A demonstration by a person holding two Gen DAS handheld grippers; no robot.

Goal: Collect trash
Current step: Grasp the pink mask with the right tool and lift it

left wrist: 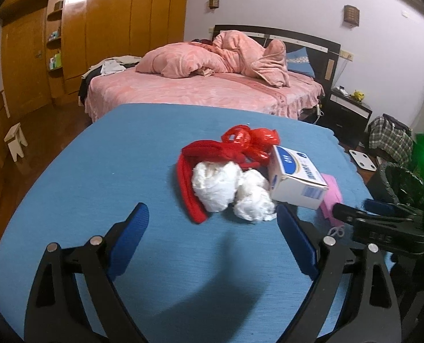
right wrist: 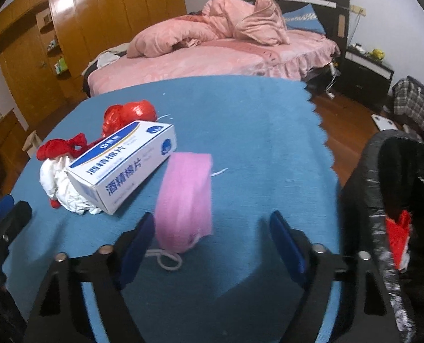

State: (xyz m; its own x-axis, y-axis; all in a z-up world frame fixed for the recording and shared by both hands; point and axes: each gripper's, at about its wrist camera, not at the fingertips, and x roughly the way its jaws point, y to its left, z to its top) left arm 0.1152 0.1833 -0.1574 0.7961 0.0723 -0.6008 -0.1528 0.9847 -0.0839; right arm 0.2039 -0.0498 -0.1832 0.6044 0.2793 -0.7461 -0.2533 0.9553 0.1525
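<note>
A pile of trash lies on the blue cloth-covered table (left wrist: 97,171): two white crumpled tissues (left wrist: 214,183), a red strap (left wrist: 189,188), a red plastic bag (left wrist: 249,137), a white and blue box (left wrist: 297,177) and a pink face mask (right wrist: 186,197). My left gripper (left wrist: 212,210) is open just in front of the tissues, touching nothing. My right gripper (right wrist: 212,218) is open around the near end of the mask. The mask lies close to the left finger and well apart from the right one. The box (right wrist: 123,165) lies left of the mask.
A bin with a black liner (right wrist: 383,171) stands off the table's right edge, with a red scrap (right wrist: 397,234) inside. Beyond the table are a pink bed (left wrist: 212,91), wooden wardrobes (left wrist: 97,28), a small stool (left wrist: 16,140) and a dark nightstand (left wrist: 349,111).
</note>
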